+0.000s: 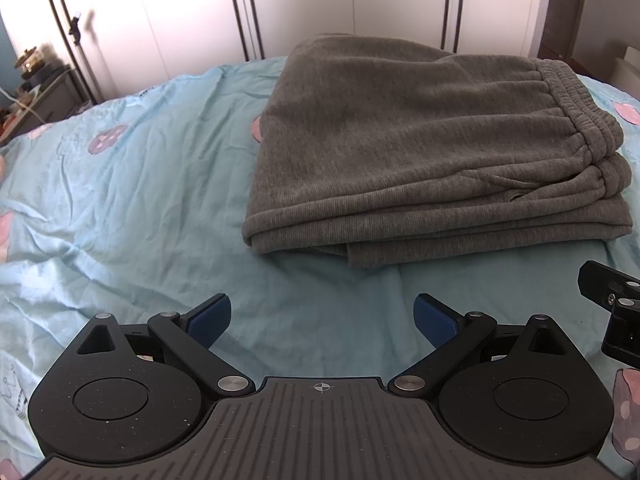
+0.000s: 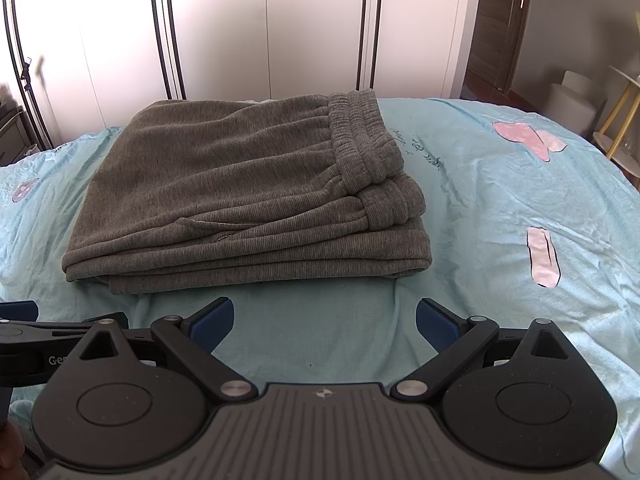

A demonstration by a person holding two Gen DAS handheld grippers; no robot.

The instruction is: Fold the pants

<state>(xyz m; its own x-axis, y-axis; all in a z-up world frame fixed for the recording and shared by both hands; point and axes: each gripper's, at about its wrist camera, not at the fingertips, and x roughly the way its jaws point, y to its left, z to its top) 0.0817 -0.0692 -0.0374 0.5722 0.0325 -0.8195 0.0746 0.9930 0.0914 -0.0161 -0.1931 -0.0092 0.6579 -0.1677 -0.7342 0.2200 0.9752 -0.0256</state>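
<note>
Looking through the left wrist view, the left tongs hang wide apart and empty above the bed, near its front edge; the pants lie folded beyond, apparently done. Over to the right wrist view: the right tongs gape empty too, "Ge" readable on the neighbouring gripper.

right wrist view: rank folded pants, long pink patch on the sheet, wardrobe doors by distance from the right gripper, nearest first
1. Folded pants: just ahead of the open right gripper, slightly to its left, on the blue bedsheet.
2. Long pink patch: printed on the sheet, off to the right.
3. Wardrobe doors: beyond the bed's far edge, behind the pants.
</note>
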